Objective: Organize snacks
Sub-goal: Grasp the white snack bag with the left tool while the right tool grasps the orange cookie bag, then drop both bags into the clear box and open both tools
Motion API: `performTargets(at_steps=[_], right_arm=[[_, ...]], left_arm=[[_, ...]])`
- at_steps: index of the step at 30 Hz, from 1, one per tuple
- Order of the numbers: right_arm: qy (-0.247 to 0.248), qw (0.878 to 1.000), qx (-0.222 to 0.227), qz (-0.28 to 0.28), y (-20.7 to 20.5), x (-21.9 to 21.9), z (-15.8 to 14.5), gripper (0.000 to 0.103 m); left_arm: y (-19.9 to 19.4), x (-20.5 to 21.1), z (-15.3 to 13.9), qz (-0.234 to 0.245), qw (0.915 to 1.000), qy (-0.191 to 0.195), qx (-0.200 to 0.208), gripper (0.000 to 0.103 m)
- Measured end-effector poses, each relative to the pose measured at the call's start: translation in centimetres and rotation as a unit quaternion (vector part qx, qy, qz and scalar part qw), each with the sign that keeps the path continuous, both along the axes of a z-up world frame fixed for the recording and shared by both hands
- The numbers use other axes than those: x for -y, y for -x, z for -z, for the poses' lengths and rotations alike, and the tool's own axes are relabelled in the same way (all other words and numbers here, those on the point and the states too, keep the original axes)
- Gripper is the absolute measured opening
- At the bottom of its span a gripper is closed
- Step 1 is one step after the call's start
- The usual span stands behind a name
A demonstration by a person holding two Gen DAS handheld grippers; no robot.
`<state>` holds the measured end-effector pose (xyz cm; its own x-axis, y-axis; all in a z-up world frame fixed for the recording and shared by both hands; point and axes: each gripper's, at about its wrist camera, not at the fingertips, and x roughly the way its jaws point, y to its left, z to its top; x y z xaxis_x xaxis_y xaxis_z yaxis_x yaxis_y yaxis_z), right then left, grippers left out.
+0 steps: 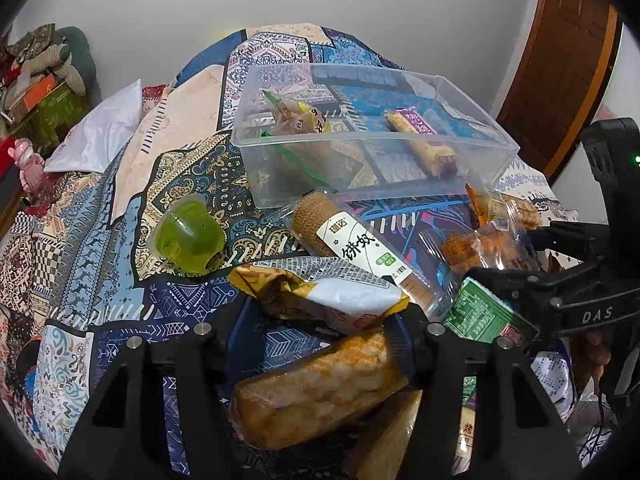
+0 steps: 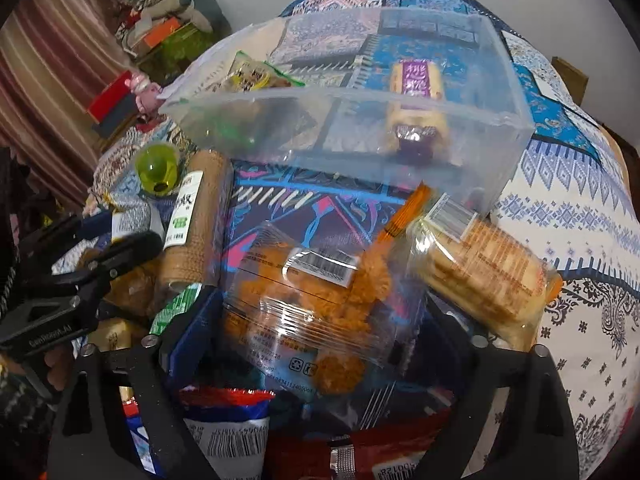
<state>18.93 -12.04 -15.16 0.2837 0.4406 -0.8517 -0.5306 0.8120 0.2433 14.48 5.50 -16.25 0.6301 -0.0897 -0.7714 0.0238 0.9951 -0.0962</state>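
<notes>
A clear plastic bin [image 1: 472, 140] [image 2: 400, 148] stands on the patterned quilt and holds a purple-labelled pastry [image 1: 424, 140] [image 2: 418, 80] and a yellow-green snack pack [image 1: 296, 116] [image 2: 252, 74]. My left gripper [image 1: 316, 332] is open, its jaws either side of a yellow-white snack bag [image 1: 340, 296] and an orange bread pack [image 1: 316, 392]. My right gripper [image 2: 316, 316] is open around a clear bag of orange puffed snacks [image 2: 320, 300] [image 1: 480, 240]. A brown biscuit roll [image 1: 352, 252] [image 2: 196, 216] lies in front of the bin.
A green jelly cup [image 1: 188, 236] [image 2: 156, 168] lies left of the biscuit roll. A cracker pack [image 2: 488, 276] leans by the bin's near right corner. A green packet [image 1: 484, 316] and red and blue packets [image 2: 240, 432] lie close by. A wooden door [image 1: 556, 60] stands at right.
</notes>
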Motion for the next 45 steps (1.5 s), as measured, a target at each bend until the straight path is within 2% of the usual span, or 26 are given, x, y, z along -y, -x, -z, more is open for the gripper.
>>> performTargets(at_steps=[3,8,20,29,36,45], right_arm=[[-0.004,1.000,0.009,0.001,0.3,0.3,-0.5,0.075],[-0.006,0.999,0.036,-0.001,1.1,0.7,-1.7,0.070],[-0.054,0.994,0.096,0.019,1.2,2.0,-7.7,0.070],[-0.074,0.987,0.139,0.037,-0.7,1.9,-10.8,0.070],[-0.073,0.988,0.132,0.045,-3.5,1.5,-10.2,0.070],[-0.060,0.991,0.108,0.048,-7.0,0.5,-8.0,0.070]], left_arm=[[0.2,-0.1,-0.5,0.000,1.0000,-0.001,0.006,0.057],[0.4,-0.6,-2.0,-0.007,0.9997,0.005,0.023,0.057],[-0.2,-0.7,-7.4,-0.016,0.9966,0.017,0.079,0.057],[-3.2,1.4,-10.7,0.007,0.9945,0.015,0.104,0.057],[-6.7,2.3,-10.2,0.012,0.9956,0.014,0.092,0.057],[-11.9,1.4,-6.8,0.013,0.9993,0.021,0.028,0.057]])
